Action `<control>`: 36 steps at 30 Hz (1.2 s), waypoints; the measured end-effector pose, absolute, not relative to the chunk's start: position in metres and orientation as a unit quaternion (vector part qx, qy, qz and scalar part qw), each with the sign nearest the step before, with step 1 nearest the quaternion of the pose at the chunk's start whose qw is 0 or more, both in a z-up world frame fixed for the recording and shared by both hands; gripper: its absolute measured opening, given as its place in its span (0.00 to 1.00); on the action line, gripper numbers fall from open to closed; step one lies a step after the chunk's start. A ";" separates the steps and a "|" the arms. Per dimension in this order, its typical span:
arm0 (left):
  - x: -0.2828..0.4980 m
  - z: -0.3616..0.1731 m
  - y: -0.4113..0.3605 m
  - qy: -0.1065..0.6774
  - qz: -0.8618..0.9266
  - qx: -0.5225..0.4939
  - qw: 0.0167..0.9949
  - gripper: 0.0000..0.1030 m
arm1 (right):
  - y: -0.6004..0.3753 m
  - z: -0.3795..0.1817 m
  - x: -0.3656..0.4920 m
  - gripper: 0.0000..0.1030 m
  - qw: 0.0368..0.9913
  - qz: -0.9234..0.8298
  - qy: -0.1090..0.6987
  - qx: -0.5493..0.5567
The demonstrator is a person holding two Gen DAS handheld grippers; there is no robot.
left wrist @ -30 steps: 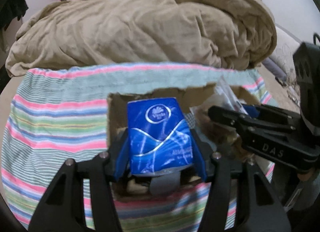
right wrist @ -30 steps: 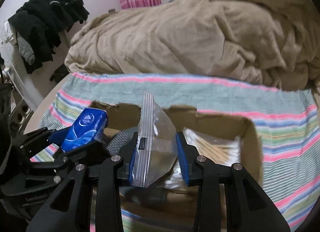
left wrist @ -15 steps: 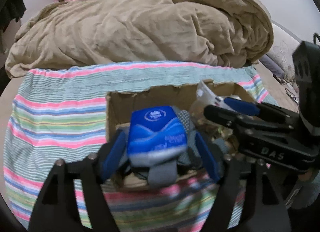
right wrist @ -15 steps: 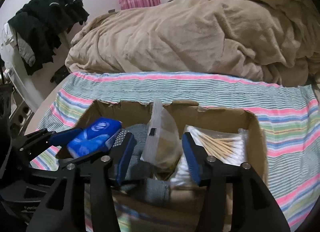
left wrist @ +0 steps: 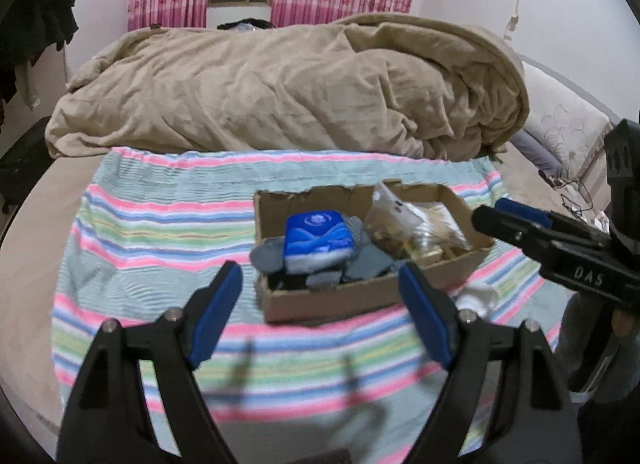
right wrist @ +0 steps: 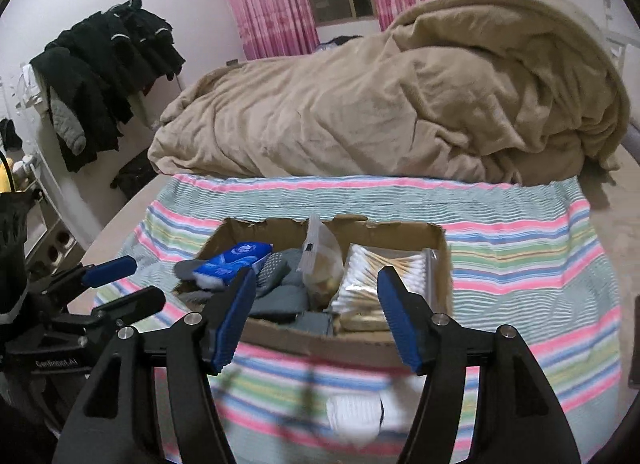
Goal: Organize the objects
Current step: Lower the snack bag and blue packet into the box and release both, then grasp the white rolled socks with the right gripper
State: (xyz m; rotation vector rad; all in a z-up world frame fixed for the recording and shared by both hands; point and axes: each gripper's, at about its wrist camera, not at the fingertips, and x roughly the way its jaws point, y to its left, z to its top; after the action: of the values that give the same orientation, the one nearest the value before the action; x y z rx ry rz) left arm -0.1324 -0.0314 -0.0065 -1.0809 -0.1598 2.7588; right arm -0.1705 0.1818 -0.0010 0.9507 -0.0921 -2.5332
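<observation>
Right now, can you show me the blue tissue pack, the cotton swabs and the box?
blue tissue pack (left wrist: 316, 234): left wrist view, its front face.
cotton swabs (right wrist: 384, 264): right wrist view, the bundle's middle.
box (left wrist: 340, 300): left wrist view, near wall.

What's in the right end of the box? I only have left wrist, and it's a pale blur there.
Observer: A pack of cotton swabs with wooden sticks, lying flat at the right end of the cardboard box.
Operator: Are the right tongs holding anything?
Observer: No. The right tongs are open and empty, short of the box.
Operator: That white thing by my right finger?
Observer: A white rolled item, blurred, on the striped cloth in front of the box, outside it.
</observation>
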 end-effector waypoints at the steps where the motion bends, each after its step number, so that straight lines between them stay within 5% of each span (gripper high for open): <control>1: -0.125 -0.003 -0.032 -0.056 0.927 -0.360 0.087 0.79 | 0.183 0.003 -0.164 0.66 0.215 -0.915 -0.030 0.339; 21: -0.073 -0.031 -0.010 -0.053 0.921 -0.378 0.080 0.80 | 0.209 -0.026 -0.105 0.67 0.210 -0.909 -0.014 0.359; 23: -0.073 -0.037 -0.008 -0.053 0.918 -0.384 0.079 0.80 | 0.214 -0.036 -0.106 0.71 0.203 -0.908 -0.014 0.366; 25: -0.074 -0.042 -0.007 -0.052 0.917 -0.388 0.077 0.80 | 0.218 -0.046 -0.109 0.87 0.197 -0.906 -0.011 0.374; 36: -0.090 -0.083 -0.005 -0.051 0.900 -0.429 0.061 0.80 | 0.214 -0.100 -0.129 0.87 0.173 -0.896 0.035 0.407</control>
State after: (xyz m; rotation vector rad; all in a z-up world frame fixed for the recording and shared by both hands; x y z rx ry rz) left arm -0.0904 -0.0048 -0.0825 -1.2983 -0.1535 2.7214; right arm -0.1293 0.2137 -0.0995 1.1542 0.0994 -2.5422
